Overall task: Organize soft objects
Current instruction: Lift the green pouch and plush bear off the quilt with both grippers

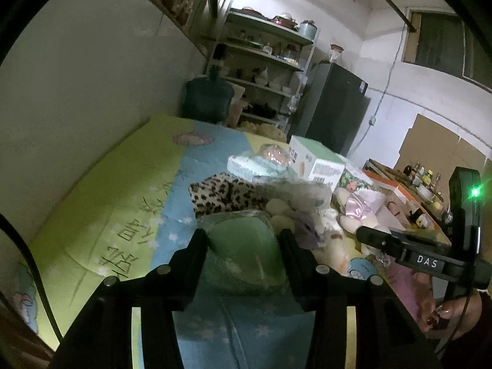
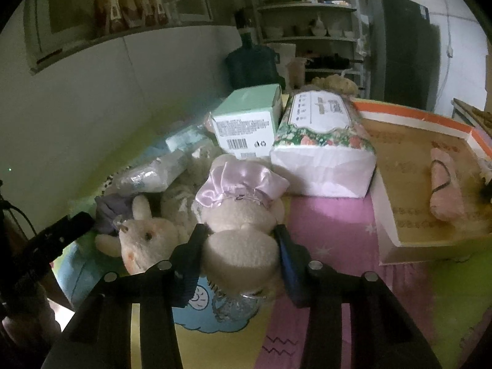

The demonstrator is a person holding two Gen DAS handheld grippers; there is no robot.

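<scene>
Cream plush rabbit [image 2: 243, 240] in a pink satin dress lay on the colourful mat [image 2: 332, 233], pinched between the jaws of the right hand-held gripper [image 2: 241, 238]. At its 9 o'clock lay another plush rabbit [image 2: 144, 236]; at 1 o'clock stood a floral tissue pack [image 2: 323, 150]. The left hand-held gripper [image 1: 243, 240] squeezed a green plastic-wrapped soft bundle [image 1: 243, 246], a leopard-print cloth [image 1: 221, 193] at its 12 o'clock.

Left gripper [image 1: 243, 240]: tilted down, jaws pinching green soft pack [image 1: 243, 255] between pads. Right gripper [image 2: 240, 240]: tilted down, fingers clamped either side of plush toy [image 2: 243, 230]. Hand [image 1: 452, 310] on right gripper's handle, behind its jaws.
</scene>
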